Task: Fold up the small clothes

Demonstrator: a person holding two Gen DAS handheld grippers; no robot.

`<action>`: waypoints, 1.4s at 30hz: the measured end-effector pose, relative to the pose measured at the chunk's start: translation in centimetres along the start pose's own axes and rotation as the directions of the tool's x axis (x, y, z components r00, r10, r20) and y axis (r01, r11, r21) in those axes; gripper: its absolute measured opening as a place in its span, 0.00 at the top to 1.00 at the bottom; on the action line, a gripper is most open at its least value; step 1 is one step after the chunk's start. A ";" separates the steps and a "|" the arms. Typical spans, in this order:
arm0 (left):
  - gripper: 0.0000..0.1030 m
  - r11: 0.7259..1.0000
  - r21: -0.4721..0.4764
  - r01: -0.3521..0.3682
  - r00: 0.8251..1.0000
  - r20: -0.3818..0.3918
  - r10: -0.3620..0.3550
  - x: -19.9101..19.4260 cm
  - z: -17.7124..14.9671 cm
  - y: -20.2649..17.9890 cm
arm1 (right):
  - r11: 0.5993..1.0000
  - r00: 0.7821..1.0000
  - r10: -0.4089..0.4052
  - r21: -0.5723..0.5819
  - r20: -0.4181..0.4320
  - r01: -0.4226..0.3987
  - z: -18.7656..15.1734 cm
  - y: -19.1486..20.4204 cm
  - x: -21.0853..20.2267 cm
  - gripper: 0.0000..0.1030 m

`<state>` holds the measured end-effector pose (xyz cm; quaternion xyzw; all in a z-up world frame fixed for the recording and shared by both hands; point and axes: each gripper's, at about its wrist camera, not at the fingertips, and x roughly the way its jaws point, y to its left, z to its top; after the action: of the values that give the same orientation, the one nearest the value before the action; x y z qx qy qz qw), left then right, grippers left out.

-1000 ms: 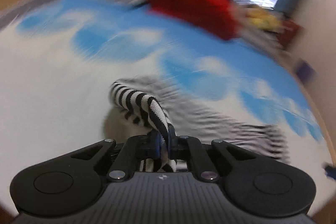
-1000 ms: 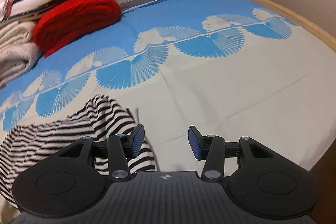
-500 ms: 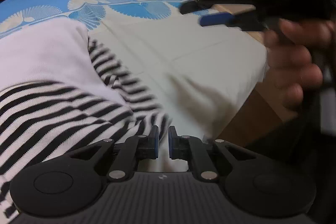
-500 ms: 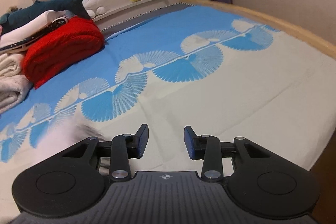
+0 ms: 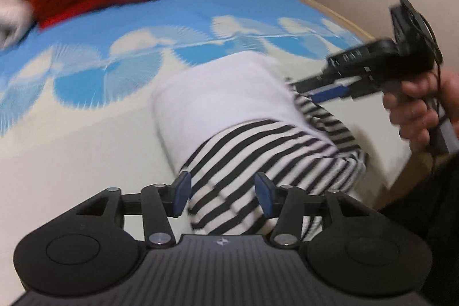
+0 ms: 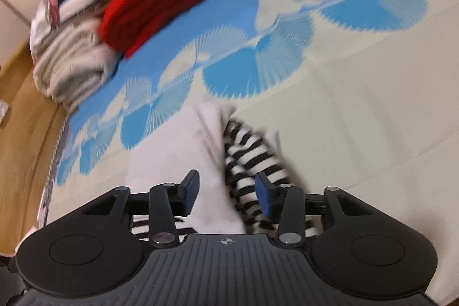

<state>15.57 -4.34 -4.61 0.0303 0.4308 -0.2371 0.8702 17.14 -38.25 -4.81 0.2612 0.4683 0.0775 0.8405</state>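
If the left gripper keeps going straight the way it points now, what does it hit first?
Most likely the striped garment: the left gripper has its jaws opening with the striped fabric lying right between and ahead of them. Depth is blurred, so contact distance is unclear.

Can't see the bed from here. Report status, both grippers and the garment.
Left gripper opening, nothing gripped. Right gripper opening, empty above the cloth. Black-and-white striped top with white panel lies partly folded on the blue-and-cream bedsheet. Nothing in the way.

garment (image 5: 229,111) on bed (image 5: 71,157), clothes pile (image 6: 129,5) behind it
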 end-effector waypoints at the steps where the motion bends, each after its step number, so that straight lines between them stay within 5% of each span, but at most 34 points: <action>1: 0.45 0.998 -0.059 -0.013 1.000 -0.022 0.011 0.7 -0.2 0.6 | 1.000 1.000 -0.011 -0.003 -0.017 0.011 0.1 0.2 0.7 0.54; 3: 0.42 0.982 -0.188 -0.024 0.999 -0.041 0.017 0.9 0.5 1.7 | 1.000 0.998 -0.021 -0.005 -0.051 0.021 0.0 0.7 2.2 0.54; 5: 0.28 0.961 -0.276 0.025 1.000 -0.006 -0.027 1.2 1.2 2.4 | 1.000 0.997 -0.022 -0.010 -0.070 0.021 -0.2 1.1 3.3 0.53; 9: 0.25 0.956 -0.293 -0.001 0.998 -0.061 -0.018 3.0 1.3 3.3 | 0.999 0.998 0.007 -0.036 -0.058 -0.009 -0.2 2.0 4.5 0.55; 13: 0.24 0.925 -0.377 0.044 0.993 -0.082 -0.080 3.9 1.5 4.4 | 0.994 0.997 0.065 -0.090 -0.028 -0.067 -0.3 2.7 4.2 0.89; 16: 0.23 0.930 -0.364 0.052 0.994 -0.075 -0.085 4.4 1.8 4.3 | 0.990 0.996 0.093 -0.111 0.011 -0.091 -0.2 2.3 3.3 0.93; 19: 0.19 0.928 -0.357 0.109 0.988 -0.065 -0.141 4.5 2.0 3.6 | 0.986 0.973 0.165 -0.035 0.160 -0.161 0.6 0.7 -0.5 0.94; 22: 0.19 0.949 -0.272 0.157 0.978 -0.091 -0.188 4.8 2.1 1.9 | 1.000 0.993 -0.006 0.012 0.118 0.004 0.4 -1.5 -1.2 0.94; 28: 0.17 0.998 -0.049 0.034 0.977 -0.209 -0.043 7.0 0.5 -0.5 | 0.991 0.991 -0.134 -0.006 -0.006 0.134 0.4 -2.2 2.8 0.94; 34: 0.18 0.996 -0.083 0.040 0.980 -0.191 -0.055 6.1 0.1 0.4 | 0.949 0.950 -0.312 -0.043 -0.011 0.311 0.0 -2.3 4.2 1.00; 39: 0.18 0.992 -0.100 0.077 0.979 -0.183 -0.094 4.9 -0.1 0.3 | 0.988 0.984 -0.150 0.049 0.091 0.146 0.0 -3.2 0.7 0.97; 42: 0.18 0.991 -0.113 0.069 0.976 -0.196 -0.090 5.1 -0.2 0.6 | 0.996 0.997 -0.010 0.089 0.073 0.003 -0.7 -3.8 -0.7 0.72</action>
<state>18.30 -5.74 -8.71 -0.0094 0.5293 -0.2443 0.8125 15.73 -41.50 -6.53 0.2993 0.4408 0.0442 0.8450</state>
